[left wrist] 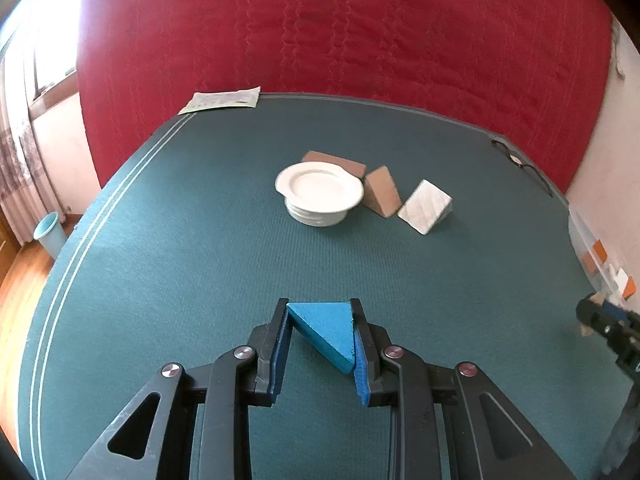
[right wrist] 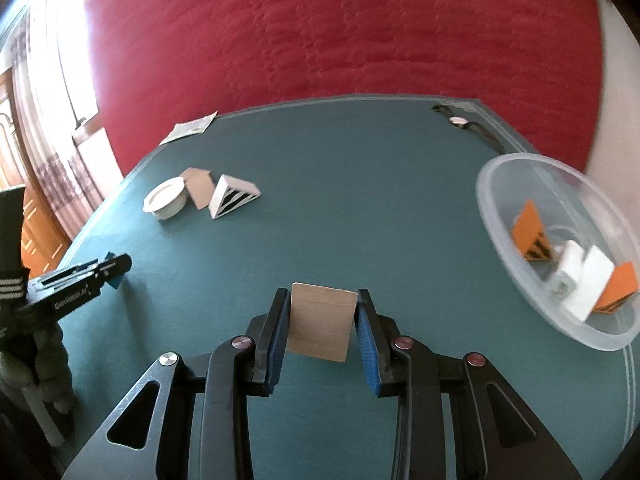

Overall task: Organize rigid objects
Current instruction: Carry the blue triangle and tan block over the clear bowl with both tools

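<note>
My left gripper (left wrist: 320, 312) is pinching a blue wedge (left wrist: 326, 332) at the bottom centre of its view, and the right gripper (right wrist: 323, 300) is clamped on a tan block (right wrist: 322, 326), same spot. The clear bowl (right wrist: 516, 280) with orange and white pieces sits at right, white plates (left wrist: 320, 190) and more wedges mid-table.

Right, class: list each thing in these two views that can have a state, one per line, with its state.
left gripper: shut on blue wedge, held above the table.
right gripper: shut on wooden block.
clear bowl: tilted in view, holding orange and white pieces.
white plates: stacked, upright on the table.
white wedge: lying on the table, untouched.
</note>
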`<state>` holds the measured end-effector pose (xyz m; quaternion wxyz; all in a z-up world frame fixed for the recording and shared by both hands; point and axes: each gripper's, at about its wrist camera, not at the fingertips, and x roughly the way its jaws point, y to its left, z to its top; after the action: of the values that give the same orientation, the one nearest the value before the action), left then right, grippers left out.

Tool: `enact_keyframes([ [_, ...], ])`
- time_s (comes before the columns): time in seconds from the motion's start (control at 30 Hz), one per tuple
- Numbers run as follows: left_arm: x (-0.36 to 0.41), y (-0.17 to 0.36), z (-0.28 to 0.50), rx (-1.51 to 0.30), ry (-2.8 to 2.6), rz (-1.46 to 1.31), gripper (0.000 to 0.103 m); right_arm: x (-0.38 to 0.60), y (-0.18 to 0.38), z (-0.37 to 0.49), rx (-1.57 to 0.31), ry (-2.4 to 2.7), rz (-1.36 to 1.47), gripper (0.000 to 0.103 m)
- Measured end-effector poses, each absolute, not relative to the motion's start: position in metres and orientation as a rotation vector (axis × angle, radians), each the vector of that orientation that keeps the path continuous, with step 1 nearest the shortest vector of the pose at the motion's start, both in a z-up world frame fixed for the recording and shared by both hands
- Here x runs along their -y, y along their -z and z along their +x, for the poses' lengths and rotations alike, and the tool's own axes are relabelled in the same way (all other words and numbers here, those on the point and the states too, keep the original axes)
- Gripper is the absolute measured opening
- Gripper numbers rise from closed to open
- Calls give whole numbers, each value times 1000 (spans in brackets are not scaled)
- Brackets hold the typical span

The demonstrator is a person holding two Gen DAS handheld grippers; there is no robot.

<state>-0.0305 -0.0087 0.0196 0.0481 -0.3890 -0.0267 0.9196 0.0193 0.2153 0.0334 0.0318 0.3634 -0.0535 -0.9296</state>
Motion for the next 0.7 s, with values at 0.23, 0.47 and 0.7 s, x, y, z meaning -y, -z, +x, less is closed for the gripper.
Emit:
enact_keyframes([
  [0.23,-16,-25,-26,55,-2760,-1176,29,-242,-48,30,196,2926,1062,33],
  [0.47,-42,-35,-26,35,-2742,-1147,29,-282,-57,42,254,3018,1023,33],
  [0.7,-73,-38,-26,-13,-2707,-1137,29,-330,-59,52,351,3125,1010,33],
])
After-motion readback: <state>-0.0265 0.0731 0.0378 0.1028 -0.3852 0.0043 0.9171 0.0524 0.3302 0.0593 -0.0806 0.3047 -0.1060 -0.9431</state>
